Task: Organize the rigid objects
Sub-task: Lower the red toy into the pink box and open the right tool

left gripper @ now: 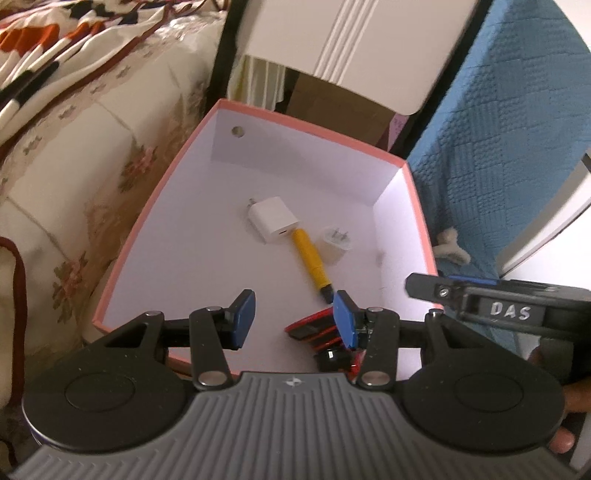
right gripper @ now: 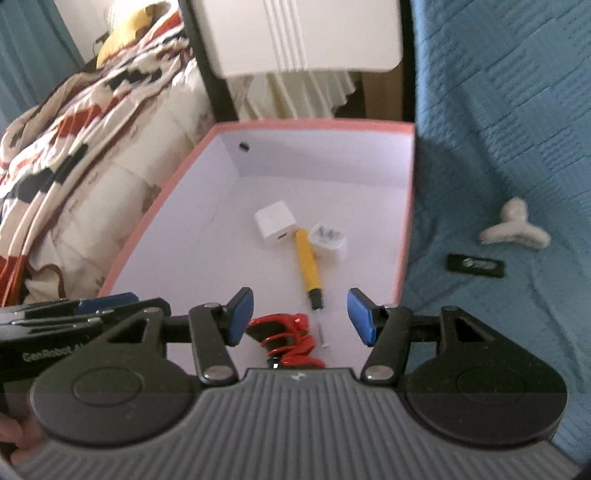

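A pink-rimmed box (left gripper: pixel 306 122) (right gripper: pixel 314 125) with a white inside sits between the bed and a blue cover. In it lie a white charger cube (left gripper: pixel 273 219) (right gripper: pixel 276 220), a smaller white plug (left gripper: pixel 337 244) (right gripper: pixel 328 239), a yellow screwdriver (left gripper: pixel 310 260) (right gripper: pixel 309 269) and a red and black toy car (left gripper: pixel 317 330) (right gripper: pixel 284 339). My left gripper (left gripper: pixel 295 321) is open and empty over the box's near end. My right gripper (right gripper: pixel 301 317) is open and empty above the toy car. A white hair claw (right gripper: pixel 515 227) (left gripper: pixel 448 245) and a flat black item (right gripper: pixel 475 265) lie on the blue cover.
A bed with a floral sheet (left gripper: pixel 92 155) and a patterned blanket (right gripper: pixel 74 122) lies to the left. A white panel in a black frame (left gripper: pixel 354 48) (right gripper: pixel 303 33) stands behind the box. The blue cover (right gripper: pixel 498 147) spreads to the right.
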Available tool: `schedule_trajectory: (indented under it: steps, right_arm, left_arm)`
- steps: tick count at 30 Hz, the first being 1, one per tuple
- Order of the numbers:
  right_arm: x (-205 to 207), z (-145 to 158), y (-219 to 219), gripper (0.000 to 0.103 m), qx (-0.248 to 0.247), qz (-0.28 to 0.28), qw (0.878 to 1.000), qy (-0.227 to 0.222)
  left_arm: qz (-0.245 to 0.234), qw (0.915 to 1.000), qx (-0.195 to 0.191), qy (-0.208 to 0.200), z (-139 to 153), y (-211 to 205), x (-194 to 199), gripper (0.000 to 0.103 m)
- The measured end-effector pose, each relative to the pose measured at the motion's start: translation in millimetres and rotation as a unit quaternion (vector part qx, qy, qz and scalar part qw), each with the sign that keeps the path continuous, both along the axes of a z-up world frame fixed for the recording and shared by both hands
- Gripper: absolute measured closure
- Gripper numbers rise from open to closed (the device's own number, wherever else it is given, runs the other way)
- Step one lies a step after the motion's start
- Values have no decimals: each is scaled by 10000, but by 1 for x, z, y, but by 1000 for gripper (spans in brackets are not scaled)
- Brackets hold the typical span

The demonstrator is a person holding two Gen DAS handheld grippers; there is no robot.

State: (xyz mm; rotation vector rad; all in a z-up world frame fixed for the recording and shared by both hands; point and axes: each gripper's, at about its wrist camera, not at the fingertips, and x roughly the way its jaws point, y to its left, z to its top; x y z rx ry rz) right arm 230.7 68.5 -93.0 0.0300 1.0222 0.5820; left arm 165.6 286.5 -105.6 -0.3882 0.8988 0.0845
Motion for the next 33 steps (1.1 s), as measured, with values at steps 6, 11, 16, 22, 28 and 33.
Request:
schedule_trajectory:
  steps: [6, 11, 16, 22, 28, 33]
  right_arm:
    - [-9, 22, -37, 44, 23, -203, 9991, -365]
    - [-17, 32, -69, 44, -4, -392, 9973, -622]
    - [-23, 33, -101, 44, 14, -576, 9953, -783]
    - [-31, 28, -140, 44, 99, -782, 9925, -932]
    - [-42, 20, -174, 44, 142, -975, 9902, -987]
    - [-51, 16, -196, 44, 110, -1033, 9889, -1062]
  left_arm:
    - [-63, 9997, -32, -222, 15, -28, -4, 50]
    - [-244, 9990, -28, -368, 21, -59, -4, 50]
    - [-447, 9978, -83, -479, 21, -91, -5, 50]
    - [-614, 9962, -97, -603, 14, -125, -6, 50]
    - [-805, 9946, -38, -656, 7, -161, -11, 50]
    - [-914, 9932, 29, -716, 7, -186, -13, 50]
